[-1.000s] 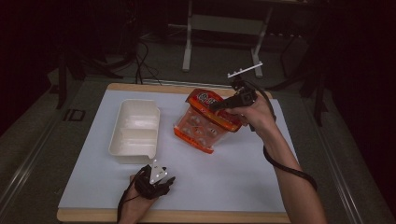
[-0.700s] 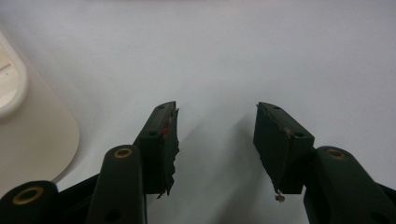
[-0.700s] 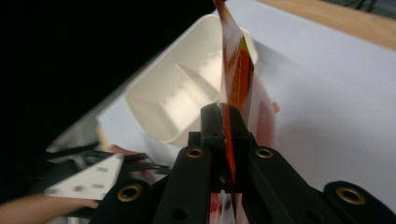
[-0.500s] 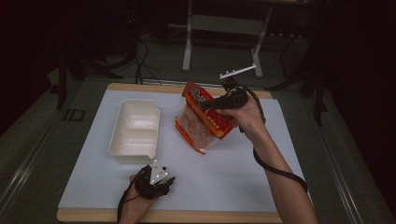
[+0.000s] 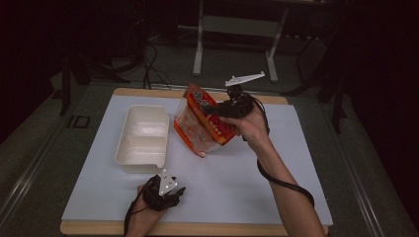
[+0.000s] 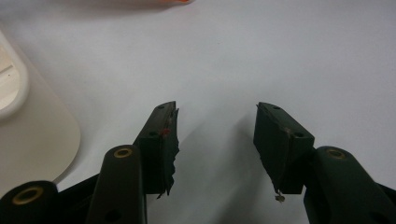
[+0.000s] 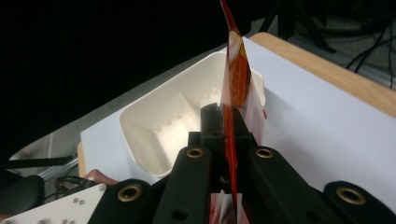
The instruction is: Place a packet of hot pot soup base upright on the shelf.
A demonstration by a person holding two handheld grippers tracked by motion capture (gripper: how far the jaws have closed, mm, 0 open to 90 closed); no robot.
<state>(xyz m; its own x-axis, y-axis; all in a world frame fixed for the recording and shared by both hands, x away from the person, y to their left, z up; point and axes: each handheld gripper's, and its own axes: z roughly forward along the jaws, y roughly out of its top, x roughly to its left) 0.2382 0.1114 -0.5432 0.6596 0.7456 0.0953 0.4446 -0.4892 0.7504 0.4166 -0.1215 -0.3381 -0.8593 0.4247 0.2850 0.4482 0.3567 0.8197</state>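
Packet [image 5: 205, 126] of snacks is hanging pinched betw. the right gripper [image 7: 227, 122] jaws, which are closing fully on its thin top edge; in the right gripper view the red film is standing edge-on betw. the two black pads. It's being held up off the surface [image 5: 237, 182], tilted, just right of the tray [image 5: 142, 138] and not touching it as far as the high view is showing. Right hand [image 5: 249, 126] is wrapping the gripper body, cable trailing down the forearm.

Left gripper [image 6: 215, 135] is sitting low near the front edge of the surface w/ jaws standing wide apart, nothing betw. them, only bare white sheet; the tray's rounded corner [image 6: 37, 135] is lying just beside it.

Progress, as a judgement: pick-up looks done, packet is lifted & is hanging next to the tray; still left is getting it over the tray & setting it in or emptying it. Tray is looking empty atm.

Materials: packet is glossy crinkly plastic film, orange-red w/ a clear window, flat & floppy. Tray is off-white, matte, rectangular w/ rounded corners & an inner divider, prob. foam or pulp. Surface is a smooth white sheet over a wooden board.
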